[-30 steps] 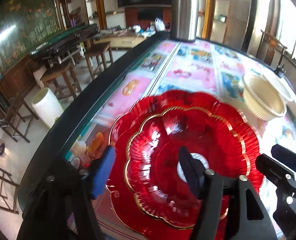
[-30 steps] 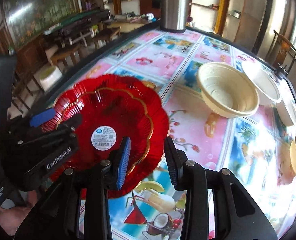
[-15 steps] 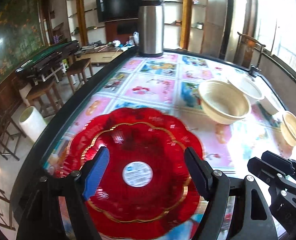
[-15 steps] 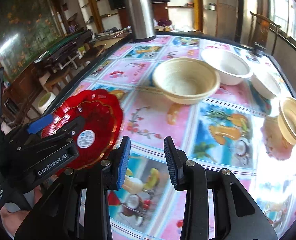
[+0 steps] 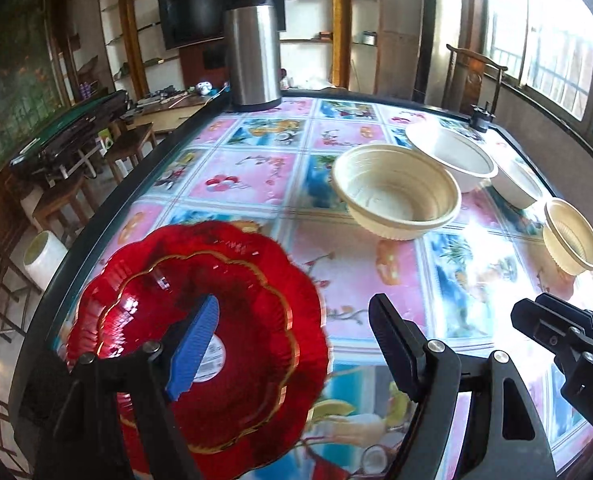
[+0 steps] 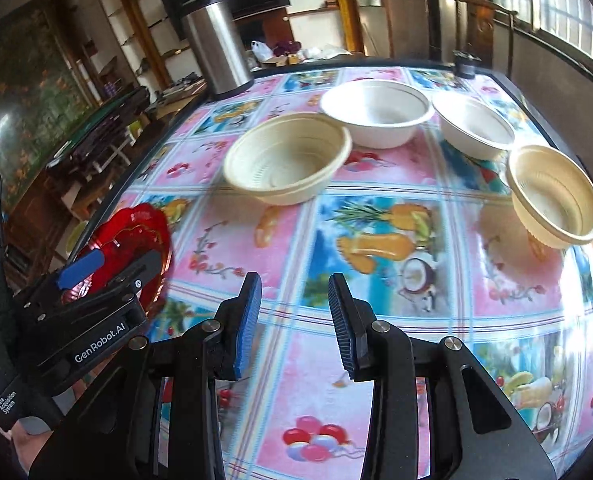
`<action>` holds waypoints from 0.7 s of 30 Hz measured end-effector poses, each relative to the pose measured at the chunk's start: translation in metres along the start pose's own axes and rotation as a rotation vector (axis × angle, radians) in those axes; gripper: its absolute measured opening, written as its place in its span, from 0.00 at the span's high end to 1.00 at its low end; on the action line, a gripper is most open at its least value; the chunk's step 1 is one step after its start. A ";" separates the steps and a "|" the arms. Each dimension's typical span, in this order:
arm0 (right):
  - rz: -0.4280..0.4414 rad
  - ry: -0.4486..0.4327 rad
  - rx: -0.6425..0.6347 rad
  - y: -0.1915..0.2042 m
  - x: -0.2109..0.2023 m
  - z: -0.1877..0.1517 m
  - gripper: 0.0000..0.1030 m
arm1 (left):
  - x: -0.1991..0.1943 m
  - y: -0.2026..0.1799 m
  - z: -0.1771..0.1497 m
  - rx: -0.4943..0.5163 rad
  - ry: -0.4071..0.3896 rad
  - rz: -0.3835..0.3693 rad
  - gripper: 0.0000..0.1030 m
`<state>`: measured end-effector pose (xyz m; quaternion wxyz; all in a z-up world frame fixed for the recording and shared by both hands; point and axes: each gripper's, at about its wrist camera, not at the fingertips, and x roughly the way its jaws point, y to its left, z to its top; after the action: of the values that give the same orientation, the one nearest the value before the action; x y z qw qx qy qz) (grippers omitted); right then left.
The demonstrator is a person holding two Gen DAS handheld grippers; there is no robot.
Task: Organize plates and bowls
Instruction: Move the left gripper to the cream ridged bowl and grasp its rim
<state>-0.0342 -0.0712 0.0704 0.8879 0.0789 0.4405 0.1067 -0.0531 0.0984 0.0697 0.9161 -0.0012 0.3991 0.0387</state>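
A red scalloped plate with gold trim [image 5: 232, 320] lies at the table's near left; it also shows in the right wrist view [image 6: 136, 232]. My left gripper [image 5: 292, 344] is open above the plate's right edge, holding nothing. My right gripper [image 6: 294, 312] is open and empty over the table's near middle. A large cream bowl [image 5: 396, 196] [image 6: 288, 160] sits mid-table. Two white bowls [image 6: 376, 108] [image 6: 472, 124] stand behind it. A small cream bowl [image 6: 556, 196] [image 5: 572, 236] stands at the right.
A tall steel thermos [image 5: 252, 48] [image 6: 216, 48] stands at the table's far left corner. The table [image 6: 376, 240] has a colourful fruit-print cloth and a dark rim. Stools and a white bucket [image 5: 44, 252] stand on the floor to the left.
Both grippers have pulled back and turned right, away from the red plate. The left gripper's jaws have opened wider. The plate now lies further left in both views.
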 end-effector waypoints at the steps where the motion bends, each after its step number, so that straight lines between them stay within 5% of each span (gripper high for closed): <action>1: 0.000 -0.002 0.009 -0.004 0.000 0.001 0.66 | 0.001 -0.002 0.001 0.003 -0.002 0.000 0.25; 4: 0.000 -0.003 0.017 -0.010 0.001 0.004 0.55 | 0.005 -0.010 0.007 0.009 -0.001 -0.007 0.25; 21: 0.021 0.024 0.065 -0.031 0.041 0.058 0.55 | 0.053 -0.014 0.054 -0.059 0.090 -0.026 0.25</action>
<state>0.0405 -0.0936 0.0666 0.8784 0.1109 0.4535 0.1026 0.0233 0.0897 0.0671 0.8973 -0.0350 0.4383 0.0383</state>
